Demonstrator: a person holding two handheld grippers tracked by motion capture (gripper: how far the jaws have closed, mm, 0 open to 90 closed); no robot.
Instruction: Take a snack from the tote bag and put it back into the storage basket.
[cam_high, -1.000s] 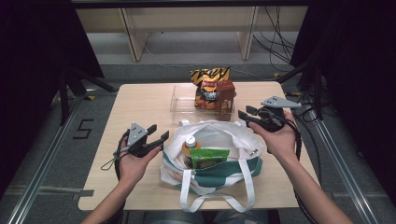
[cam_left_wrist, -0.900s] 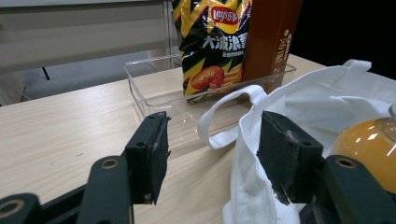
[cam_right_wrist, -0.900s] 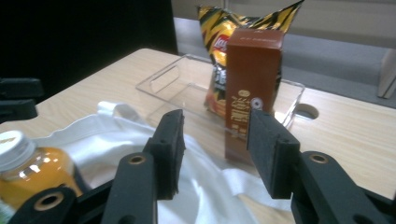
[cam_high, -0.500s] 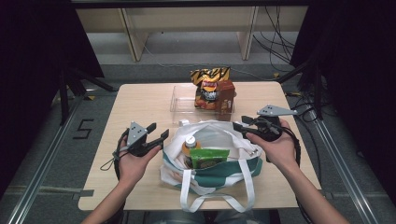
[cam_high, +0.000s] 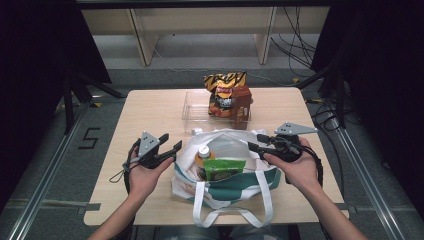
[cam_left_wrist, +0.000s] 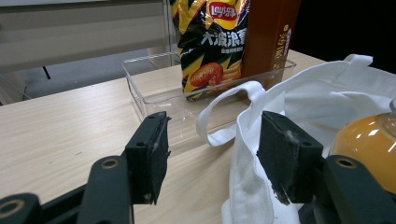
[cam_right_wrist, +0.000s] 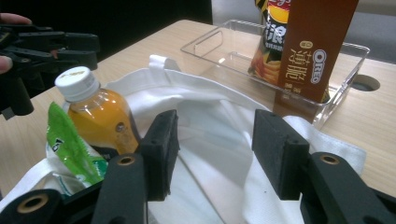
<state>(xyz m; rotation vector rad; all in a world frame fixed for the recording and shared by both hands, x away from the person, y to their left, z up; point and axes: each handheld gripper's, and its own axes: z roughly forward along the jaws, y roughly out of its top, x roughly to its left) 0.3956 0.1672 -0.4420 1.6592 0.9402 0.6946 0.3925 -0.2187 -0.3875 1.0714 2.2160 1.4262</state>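
A white tote bag (cam_high: 227, 182) with a green band lies open at the table's front middle. In it stand an orange drink bottle (cam_high: 202, 153) with a white cap and a green snack packet (cam_high: 220, 170). My left gripper (cam_high: 171, 141) hovers open at the bag's left rim (cam_left_wrist: 243, 126), its pads (cam_left_wrist: 156, 154) touching nothing. My right gripper (cam_high: 255, 141) is open over the bag's right rim, and its jaws have just been opening with nothing gripped. In the right gripper view the bottle (cam_right_wrist: 100, 116) and the packet (cam_right_wrist: 70, 144) sit left of the right gripper (cam_right_wrist: 215, 149), above the white cloth (cam_right_wrist: 210, 116).
A clear plastic tray (cam_high: 195, 107) stands behind the bag. It holds a Lay's chips bag (cam_high: 223, 90) and a brown Oreo box (cam_high: 241, 102), both upright. The bag's handles (cam_high: 235, 215) hang toward the table's front edge. Bare wood lies left of the tray.
My right gripper has sunk and moved left, closer to the bag's rim, and its jaws stand wider apart. The left gripper has kept still.
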